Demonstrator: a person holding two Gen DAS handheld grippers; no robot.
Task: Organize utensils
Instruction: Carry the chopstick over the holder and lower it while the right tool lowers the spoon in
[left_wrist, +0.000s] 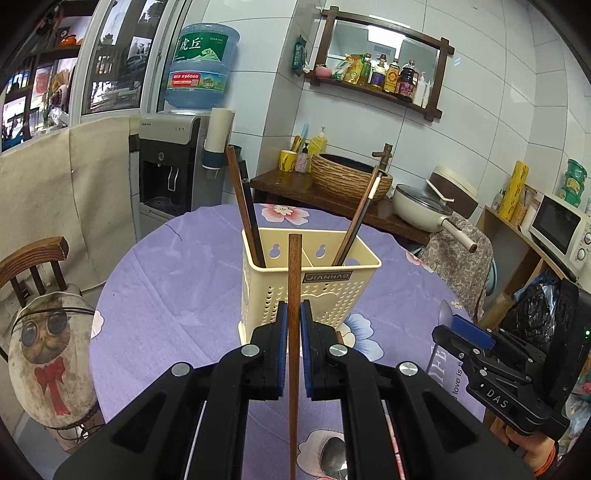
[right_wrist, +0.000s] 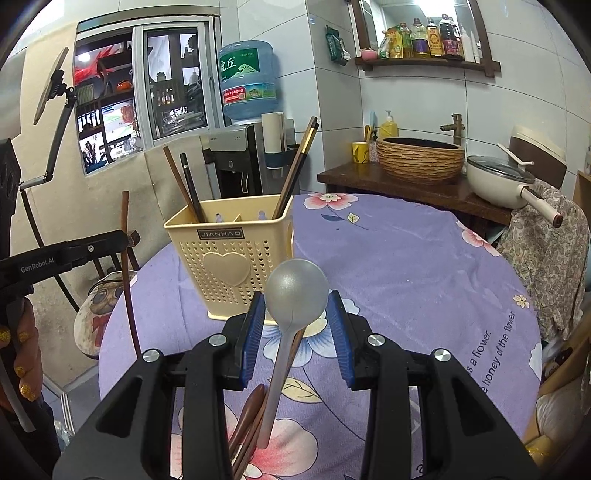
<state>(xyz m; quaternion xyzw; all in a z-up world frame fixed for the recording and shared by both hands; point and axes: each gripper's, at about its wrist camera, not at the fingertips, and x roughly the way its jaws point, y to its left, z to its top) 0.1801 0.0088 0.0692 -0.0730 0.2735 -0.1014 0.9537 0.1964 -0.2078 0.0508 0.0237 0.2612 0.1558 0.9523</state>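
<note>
A cream perforated utensil holder (left_wrist: 314, 280) stands on the purple flowered tablecloth (left_wrist: 177, 280) and holds several chopsticks (left_wrist: 243, 206). My left gripper (left_wrist: 294, 317) is shut on a brown wooden chopstick (left_wrist: 294, 295), upright just in front of the holder. In the right wrist view the holder (right_wrist: 229, 254) stands ahead. My right gripper (right_wrist: 297, 314) is open, its jaws on either side of a grey metal spoon (right_wrist: 291, 306) that lies on the cloth. Brown wooden utensils (right_wrist: 247, 424) lie beside the spoon's handle. The left gripper (right_wrist: 125, 236) with its chopstick (right_wrist: 127, 273) shows at the left.
Another metal spoon (left_wrist: 334, 458) lies under my left gripper. A wooden chair with a cat cushion (left_wrist: 51, 350) stands left of the table. A water dispenser (left_wrist: 173, 166), a counter with a woven basin (left_wrist: 347, 177) and a pan (left_wrist: 424, 210) stand behind.
</note>
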